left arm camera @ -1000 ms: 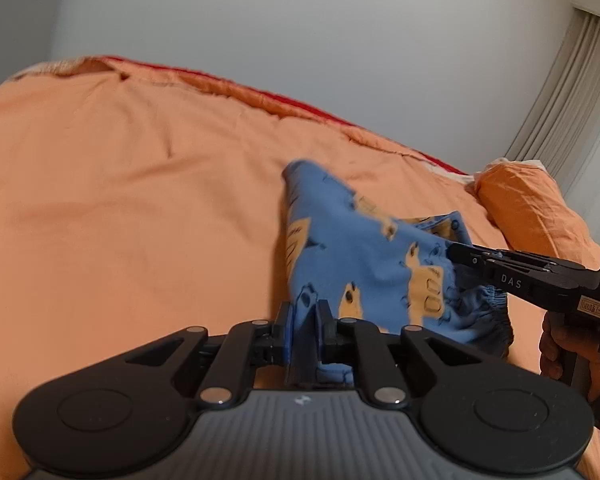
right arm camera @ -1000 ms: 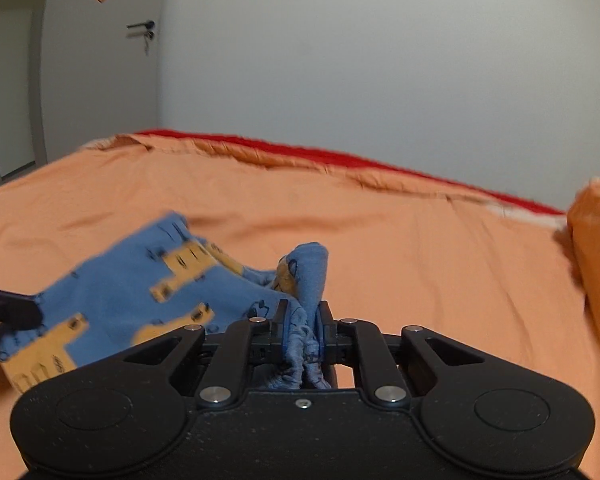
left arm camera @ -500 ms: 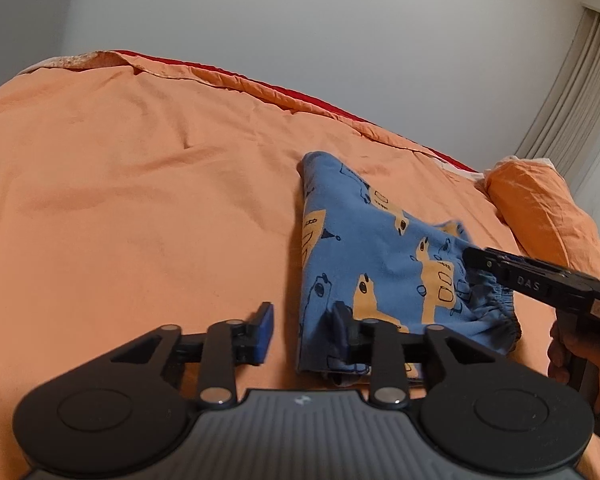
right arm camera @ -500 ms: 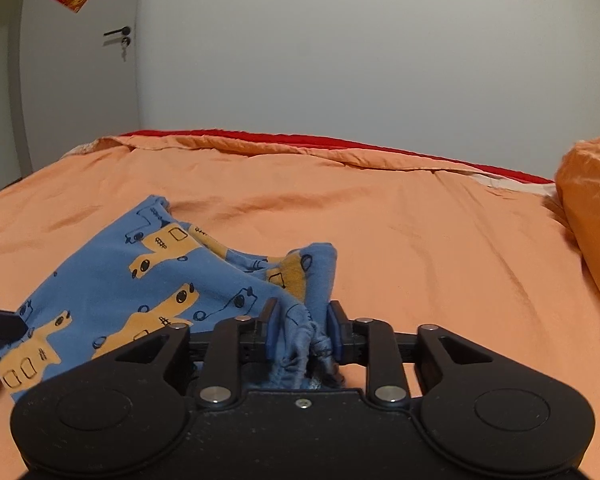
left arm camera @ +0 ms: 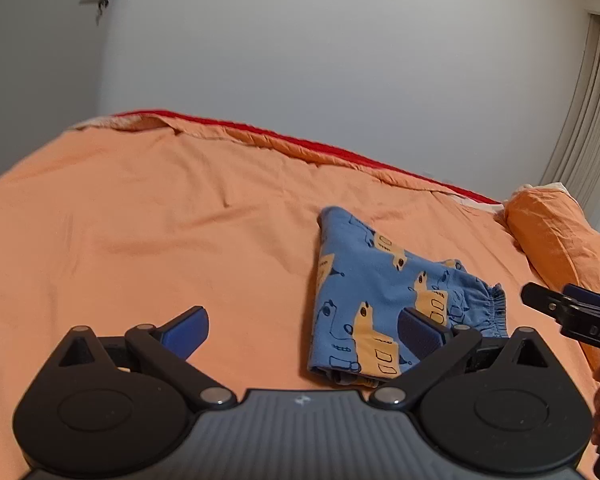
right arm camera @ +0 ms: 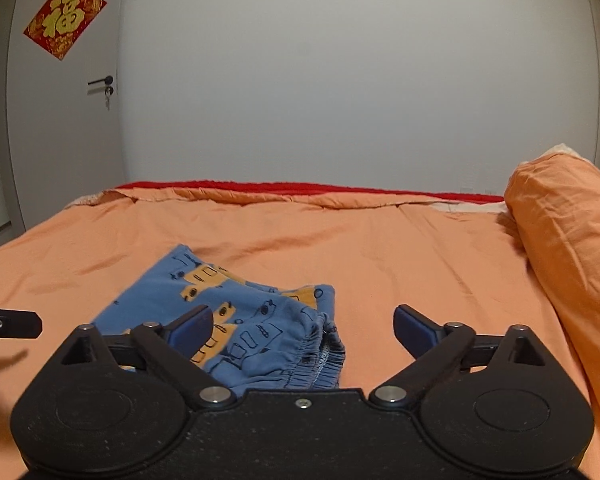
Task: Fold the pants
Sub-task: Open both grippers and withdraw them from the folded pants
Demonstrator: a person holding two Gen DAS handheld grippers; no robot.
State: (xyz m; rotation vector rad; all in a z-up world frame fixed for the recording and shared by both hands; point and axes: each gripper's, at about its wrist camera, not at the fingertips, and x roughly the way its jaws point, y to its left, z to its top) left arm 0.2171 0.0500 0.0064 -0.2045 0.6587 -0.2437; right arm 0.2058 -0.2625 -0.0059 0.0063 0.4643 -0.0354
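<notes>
pants (left arm camera: 384,300) lie folded on the bed (left arm camera: 140,220), soft, light and floppy; best pinched at the thick waistband. left gripper (left arm camera: 300,330) and right gripper (right arm camera: 302,330) both gape wide, holding nothing.

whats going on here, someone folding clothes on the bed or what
A person with a claw in each hand is folding small blue pants with a yellow truck print on an orange bedsheet. The pants lie folded in a compact bundle, elastic waistband on the right-hand side. The left claw and the right claw are both wide open and holding nothing, hovering just over the pants. An orange pillow sits to the right.
</notes>
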